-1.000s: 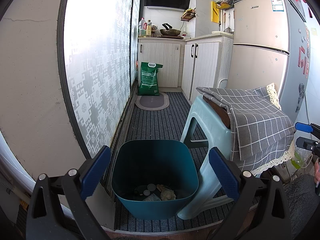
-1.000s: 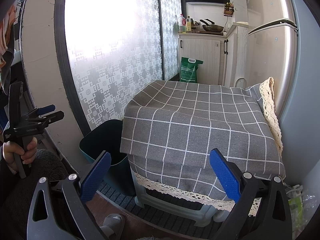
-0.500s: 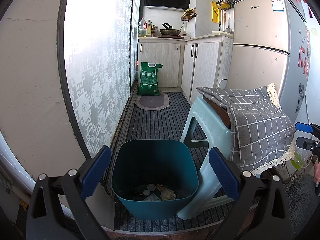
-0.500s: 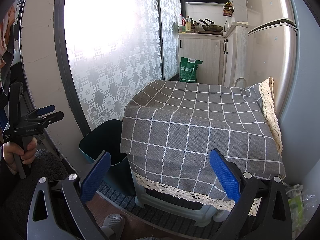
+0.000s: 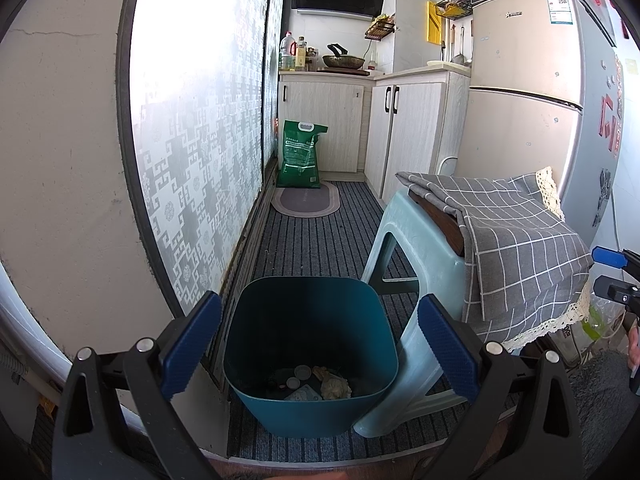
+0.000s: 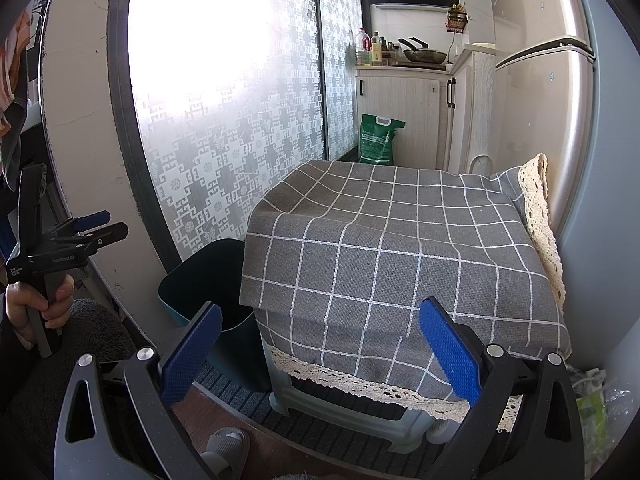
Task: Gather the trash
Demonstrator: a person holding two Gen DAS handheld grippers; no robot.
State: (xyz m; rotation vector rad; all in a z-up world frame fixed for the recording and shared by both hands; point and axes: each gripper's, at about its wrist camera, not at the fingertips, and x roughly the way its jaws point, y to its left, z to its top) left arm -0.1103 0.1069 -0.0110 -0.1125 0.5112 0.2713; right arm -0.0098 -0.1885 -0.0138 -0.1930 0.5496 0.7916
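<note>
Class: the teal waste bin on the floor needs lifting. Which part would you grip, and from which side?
Grip the teal waste bin by its near rim wall, coming from above with one finger inside. It stands upright and open-topped, its thin rim exposed; the pale plastic stool crowds its right side, the wall its left. The left hand-held gripper already faces it, open.

A striped grey carpet (image 5: 316, 240) covers the floor. On it stand a teal bin (image 5: 310, 360), touching a pale stool (image 5: 416, 240) draped with a checked cloth (image 6: 400, 248). Farther back lie an oval mat (image 5: 306, 200) and a green bag (image 5: 302, 154).
</note>
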